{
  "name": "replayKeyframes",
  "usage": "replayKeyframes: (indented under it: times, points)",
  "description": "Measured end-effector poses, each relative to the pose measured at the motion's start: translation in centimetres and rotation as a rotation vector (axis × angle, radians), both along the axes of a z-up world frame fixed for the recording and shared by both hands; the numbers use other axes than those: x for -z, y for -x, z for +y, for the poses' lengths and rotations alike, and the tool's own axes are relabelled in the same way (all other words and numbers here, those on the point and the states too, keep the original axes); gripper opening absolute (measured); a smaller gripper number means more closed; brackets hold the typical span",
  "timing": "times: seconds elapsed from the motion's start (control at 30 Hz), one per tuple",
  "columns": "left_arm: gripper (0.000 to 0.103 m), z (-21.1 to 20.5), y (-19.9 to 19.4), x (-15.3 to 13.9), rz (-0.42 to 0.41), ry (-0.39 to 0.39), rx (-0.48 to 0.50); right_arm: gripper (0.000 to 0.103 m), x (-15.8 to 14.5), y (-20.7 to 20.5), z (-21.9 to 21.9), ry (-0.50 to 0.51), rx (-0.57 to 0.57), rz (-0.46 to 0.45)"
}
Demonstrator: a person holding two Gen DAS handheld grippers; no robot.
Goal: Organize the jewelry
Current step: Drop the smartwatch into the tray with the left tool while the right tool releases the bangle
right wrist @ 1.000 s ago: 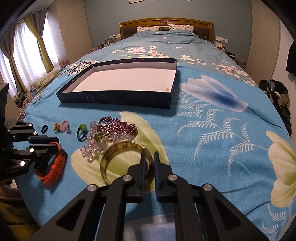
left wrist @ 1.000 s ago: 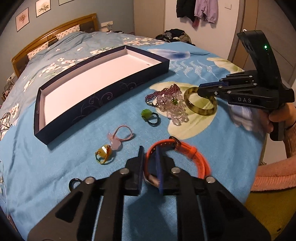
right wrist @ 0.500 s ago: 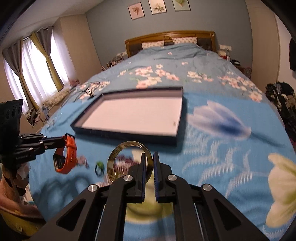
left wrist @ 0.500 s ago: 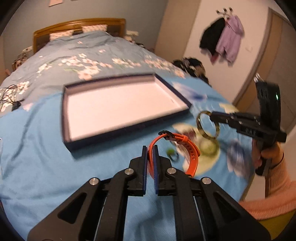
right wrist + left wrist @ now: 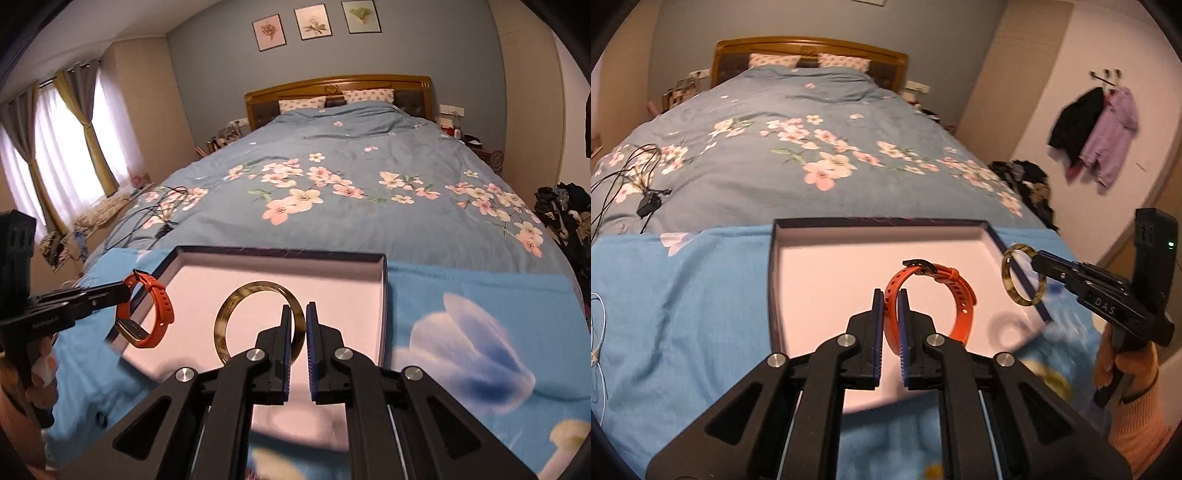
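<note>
Left wrist view: left gripper (image 5: 891,314) clamped on the orange band (image 5: 932,295), strap pinched between the pads, loop hanging free over the box (image 5: 772,280) floor, about mid-box. Right gripper (image 5: 1039,264) at the box's right wall, clamped on the bangle (image 5: 1008,284), which hangs over that rim, half in, half out. Box sits on the blue blanket (image 5: 683,314), open, looks bare inside. Right wrist view: right gripper (image 5: 300,321) pinches the bangle (image 5: 225,325) on its right edge, ring upright over the box (image 5: 384,314) floor. Left gripper (image 5: 127,291) at the box's left wall, band (image 5: 162,314) dangling just inside that rim. Judgement: both pieces are mid-carry, drop-off is next. To do it well: bring each down close to the box floor before letting go, keep band toward the left half and bangle toward the right so they don't overlap, lay the bangle flat or it may roll, clear the walls on the way out.
</note>
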State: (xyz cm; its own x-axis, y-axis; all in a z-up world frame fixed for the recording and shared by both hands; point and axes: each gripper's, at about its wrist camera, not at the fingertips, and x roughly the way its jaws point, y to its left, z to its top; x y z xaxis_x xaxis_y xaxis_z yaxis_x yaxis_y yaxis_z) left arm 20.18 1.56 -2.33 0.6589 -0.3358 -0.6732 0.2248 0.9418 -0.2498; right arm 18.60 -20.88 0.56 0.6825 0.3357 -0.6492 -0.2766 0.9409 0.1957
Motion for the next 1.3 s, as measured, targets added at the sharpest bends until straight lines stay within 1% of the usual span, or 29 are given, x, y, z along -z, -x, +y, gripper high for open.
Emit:
replayKeyframes:
  times: [0.03,0.1,0.13,0.17,0.27,0.37,0.47,0.5,0.53,0.57,0.6,0.63,0.67,0.73,0.77,0.83,0.9,0.97,1.0,1.07,1.13,1.3]
  points:
    - [0.008,-0.1,-0.9,0.2,0.005,-0.006,-0.011,0.006,0.1,-0.6,0.2,0.002,0.003,0.003]
    - [0.008,0.0,-2.7,0.6,0.026,0.007,-0.036,0.006,0.5,-2.2,0.7,0.019,0.011,0.013]
    - [0.006,0.1,-3.6,0.8,0.035,0.018,-0.044,0.006,0.7,-2.8,1.0,0.026,0.015,0.02]
    - [0.0,0.1,-4.3,0.9,0.044,0.035,-0.05,0.006,1.0,-3.6,1.2,0.028,0.02,0.031]
    - [0.001,0.2,-6.2,1.3,0.062,0.059,-0.064,0.006,1.9,-5.2,1.8,0.037,0.028,0.06]
    - [0.001,0.0,-7.8,2.3,0.086,0.049,-0.071,0.006,2.8,-6.6,2.2,0.034,0.032,0.094]
    - [0.001,-0.1,-8.1,3.0,0.104,0.02,-0.052,0.006,3.3,-7.5,2.4,0.034,0.034,0.114]
    - [0.004,-0.1,-7.9,3.1,0.102,0.007,-0.042,0.006,3.6,-7.8,2.4,0.029,0.029,0.128]
    - [0.006,-0.2,-7.7,3.1,0.098,-0.025,-0.04,0.006,3.7,-7.9,2.5,0.025,0.027,0.138]
    - [0.015,-0.1,-7.5,3.3,0.099,-0.04,-0.035,0.006,3.8,-8.1,2.6,0.024,0.026,0.146]
    - [0.02,-0.2,-7.5,3.6,0.113,-0.05,-0.017,0.006,4.0,-8.3,2.6,0.024,0.028,0.154]
    - [0.021,-0.3,-7.2,3.7,0.117,-0.056,-0.007,0.006,4.1,-8.6,2.6,0.026,0.029,0.161]
    - [0.024,-0.4,-7.1,3.9,0.12,-0.064,0.009,0.006,4.3,-8.8,2.6,0.028,0.032,0.168]
    - [0.024,-0.6,-6.6,4.1,0.115,-0.086,0.029,0.006,4.5,-9.1,2.6,0.03,0.037,0.179]
    - [0.027,-0.8,-6.4,4.1,0.111,-0.087,0.046,0.006,4.6,-9.3,2.6,0.03,0.039,0.186]
    - [0.028,-1.1,-5.8,4.2,0.109,-0.097,0.074,0.006,4.7,-9.6,2.7,0.033,0.045,0.193]
    - [0.028,-1.8,-5.6,4.7,0.123,-0.13,0.097,0.006,4.8,-9.9,2.8,0.038,0.05,0.197]
    - [0.027,-2.5,-5.7,5.2,0.144,-0.145,0.104,0.007,5.0,-10.1,3.0,0.036,0.052,0.209]
    - [0.026,-2.6,-6.0,5.5,0.158,-0.147,0.101,0.007,5.0,-10.2,3.0,0.03,0.054,0.213]
    - [0.026,-2.6,-6.5,5.9,0.178,-0.132,0.1,0.014,4.8,-10.1,3.0,0.029,0.064,0.206]
    - [0.026,-2.6,-6.9,6.1,0.193,-0.114,0.083,0.016,4.4,-9.6,2.9,0.011,0.057,0.186]
    - [0.026,-2.6,-8.5,6.3,0.231,-0.054,0.055,0.021,3.6,-7.6,3.4,0.024,0.0,0.145]
